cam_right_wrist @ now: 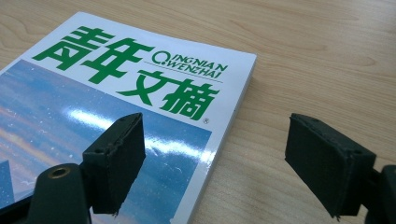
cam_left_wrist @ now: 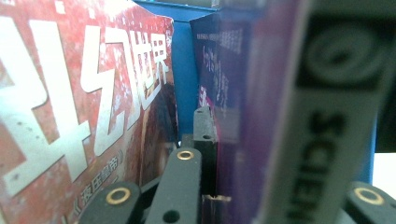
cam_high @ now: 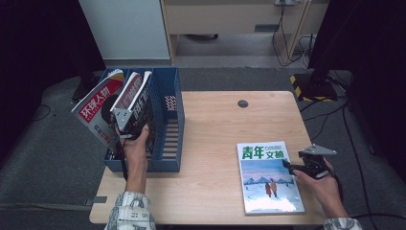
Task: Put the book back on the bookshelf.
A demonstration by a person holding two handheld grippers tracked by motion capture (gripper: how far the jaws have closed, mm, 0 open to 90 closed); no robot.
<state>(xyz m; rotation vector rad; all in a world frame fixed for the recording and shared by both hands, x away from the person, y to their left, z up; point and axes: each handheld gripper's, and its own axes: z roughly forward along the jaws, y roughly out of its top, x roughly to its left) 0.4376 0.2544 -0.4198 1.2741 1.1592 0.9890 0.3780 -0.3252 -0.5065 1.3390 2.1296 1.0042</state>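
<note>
A person's patterned sleeves enter from the near edge of a wooden table (cam_high: pixel 215 124), each hand carrying a two-jaw gripper. The right gripper (cam_high: pixel 290 166) hangs at the right-hand edge of a magazine with green title lettering (cam_high: pixel 268 175), which lies flat, cover up, on the table's near right part; in the right gripper view its jaws stand wide apart, released, one jaw above the glossy cover and the other above bare wood just beside the magazine's edge, gripping nothing. Across the table, the left gripper (cam_high: pixel 128 125) reaches into a blue file rack (cam_high: pixel 168 128) standing at the table's left edge. In the left gripper view its jaws are clenched on a dark purple magazine (cam_left_wrist: pixel 271 116) that stands on edge inside the rack, its spine lettering blurred by closeness, with a red-covered magazine (cam_left_wrist: pixel 74 107) standing just beside it on the left. From above, another red and white magazine (cam_high: pixel 97 106) leans outward at the rack's left side, tilted away from the upright ones.
</note>
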